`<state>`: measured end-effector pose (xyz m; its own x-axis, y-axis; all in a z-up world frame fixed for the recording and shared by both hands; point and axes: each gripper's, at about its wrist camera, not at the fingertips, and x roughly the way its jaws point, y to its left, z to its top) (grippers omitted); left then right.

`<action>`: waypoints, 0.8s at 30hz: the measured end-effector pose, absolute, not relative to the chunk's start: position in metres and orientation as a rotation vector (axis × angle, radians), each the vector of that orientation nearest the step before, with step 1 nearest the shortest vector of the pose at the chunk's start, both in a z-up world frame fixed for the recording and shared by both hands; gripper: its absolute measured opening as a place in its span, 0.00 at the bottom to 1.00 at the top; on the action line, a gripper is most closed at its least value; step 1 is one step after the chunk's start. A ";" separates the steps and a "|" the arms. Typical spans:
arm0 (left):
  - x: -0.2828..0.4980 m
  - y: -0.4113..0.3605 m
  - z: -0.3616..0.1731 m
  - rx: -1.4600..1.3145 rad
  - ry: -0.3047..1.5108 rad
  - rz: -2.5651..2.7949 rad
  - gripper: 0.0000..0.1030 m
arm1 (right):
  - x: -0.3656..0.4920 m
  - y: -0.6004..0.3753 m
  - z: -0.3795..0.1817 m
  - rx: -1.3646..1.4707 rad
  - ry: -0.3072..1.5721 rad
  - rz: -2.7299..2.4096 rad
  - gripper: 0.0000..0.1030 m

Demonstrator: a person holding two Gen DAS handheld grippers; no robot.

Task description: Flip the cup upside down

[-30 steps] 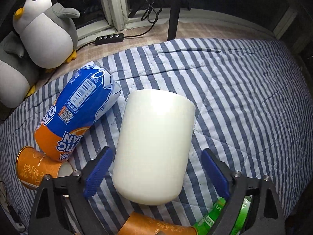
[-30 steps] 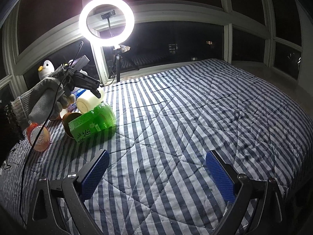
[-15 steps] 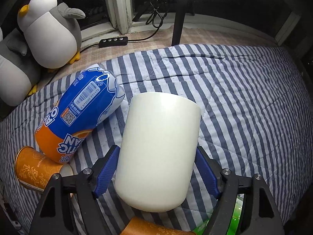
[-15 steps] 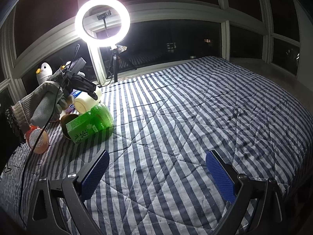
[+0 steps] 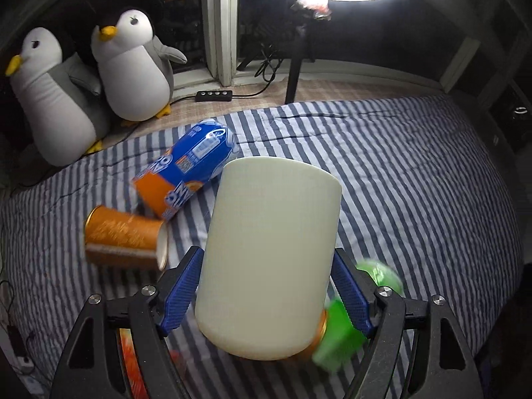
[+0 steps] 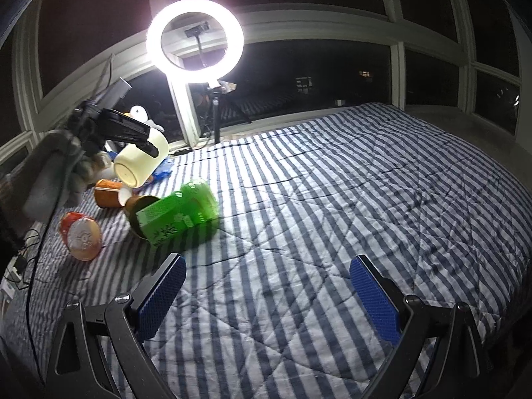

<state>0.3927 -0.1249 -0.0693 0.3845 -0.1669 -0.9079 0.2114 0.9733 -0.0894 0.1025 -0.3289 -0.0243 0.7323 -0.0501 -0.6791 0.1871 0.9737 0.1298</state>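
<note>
A plain cream-white cup [image 5: 269, 256] fills the middle of the left wrist view. My left gripper [image 5: 266, 289] is shut on it, its blue pads pressing both sides, and holds it lifted off the striped bedspread. In the right wrist view the same cup [image 6: 139, 163] hangs tilted in the air at the left, its flat end turned toward the camera, held by the left gripper [image 6: 146, 144]. My right gripper [image 6: 266, 302] is open and empty, low over the bedspread [image 6: 332, 199].
On the bed below the cup lie a blue-and-orange snack bag [image 5: 186, 176], an orange paper cup [image 5: 123, 236], a green tea bottle [image 6: 179, 212] and a red-orange lidded cup [image 6: 81, 236]. Two plush penguins [image 5: 133, 69] and a ring light [image 6: 194, 40] stand by the window.
My left gripper closed on the white cup, then lifted it off the bedspread and tilted it. The right gripper stayed open and shifted only slightly.
</note>
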 end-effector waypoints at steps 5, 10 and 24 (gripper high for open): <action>0.320 -0.112 -0.051 0.057 1.130 -0.277 0.77 | 0.093 -0.315 -0.019 0.195 0.725 -0.091 0.94; 0.261 -0.108 -0.056 0.026 1.149 -0.298 0.77 | 0.079 -0.304 -0.015 0.186 0.712 -0.066 0.94; 0.197 -0.108 -0.134 -0.200 1.295 -0.277 0.78 | 0.048 -0.285 -0.018 0.160 0.720 -0.023 0.94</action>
